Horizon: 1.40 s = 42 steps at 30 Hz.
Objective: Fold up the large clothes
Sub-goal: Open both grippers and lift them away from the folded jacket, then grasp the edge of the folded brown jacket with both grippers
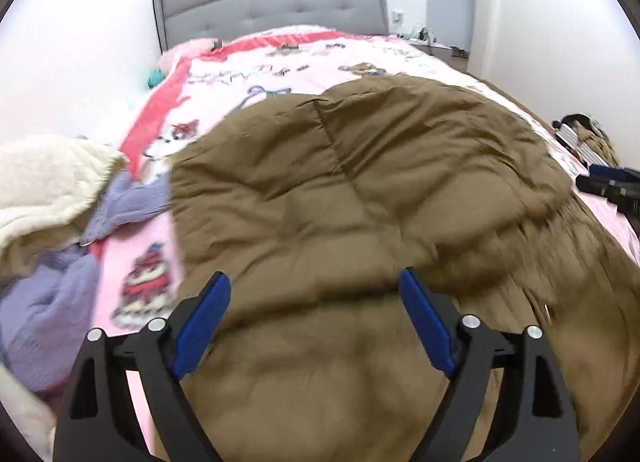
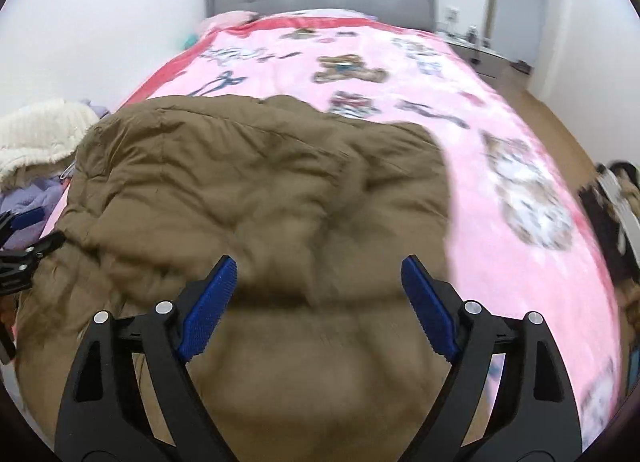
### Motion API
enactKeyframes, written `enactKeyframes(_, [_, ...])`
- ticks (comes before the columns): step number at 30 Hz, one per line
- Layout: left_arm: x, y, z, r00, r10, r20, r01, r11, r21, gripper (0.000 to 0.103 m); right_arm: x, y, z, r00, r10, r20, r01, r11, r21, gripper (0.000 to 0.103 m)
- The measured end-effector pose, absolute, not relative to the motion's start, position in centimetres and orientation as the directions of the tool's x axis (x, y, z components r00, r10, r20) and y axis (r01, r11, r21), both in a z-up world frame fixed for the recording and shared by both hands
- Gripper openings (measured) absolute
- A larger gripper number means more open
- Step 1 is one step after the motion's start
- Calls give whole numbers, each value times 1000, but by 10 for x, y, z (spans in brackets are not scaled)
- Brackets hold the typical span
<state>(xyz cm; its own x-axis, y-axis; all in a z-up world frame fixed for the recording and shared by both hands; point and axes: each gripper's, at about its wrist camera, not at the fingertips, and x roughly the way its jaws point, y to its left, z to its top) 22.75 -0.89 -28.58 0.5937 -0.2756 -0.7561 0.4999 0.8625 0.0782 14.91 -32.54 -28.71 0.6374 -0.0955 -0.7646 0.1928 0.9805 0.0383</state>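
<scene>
At the bed's left edge sits a cream fleece (image 1: 44,181) on lilac clothes (image 1: 40,322). The left claw (image 1: 316,282) gapes wide, empty, above the brown quilted coat (image 1: 360,189) spread on the pink blanket (image 2: 500,109); the right claw (image 2: 318,266) gapes likewise.

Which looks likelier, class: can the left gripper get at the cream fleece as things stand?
Probably yes. The cream fleece lies on the bed, off to the side of the left gripper, whose fingers are open and empty above the brown quilted coat. Only the purple garment lies beside it.
</scene>
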Motion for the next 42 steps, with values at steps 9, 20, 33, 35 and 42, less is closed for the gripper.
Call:
enactKeyframes(9, [119, 97, -280, 563, -172, -809, 402, 912, 86, 91, 3, -352, -289, 495, -203, -845, 375, 927, -3, 83])
enactKeyframes(20, [8, 180, -346, 413, -16, -911, 247, 964, 96, 91, -107, -350, -346, 355, -185, -917, 336, 940, -59, 83])
enactKeyframes(33, [-37, 152, -388, 549, 112, -828, 442, 802, 401, 91, -118, -308, -383, 374, -312, -873, -37, 936, -350, 75])
enactKeyframes(35, [-23, 149, -384, 592, 125, -796, 419, 796, 437, 89, -100, -316, -380, 401, -302, -865, -7, 943, -333, 72])
enactKeyframes(42, [22, 148, -358, 643, 46, -765, 438, 797, 416, 83, -70, -324, -346, 514, -242, -823, 49, 966, -254, 71])
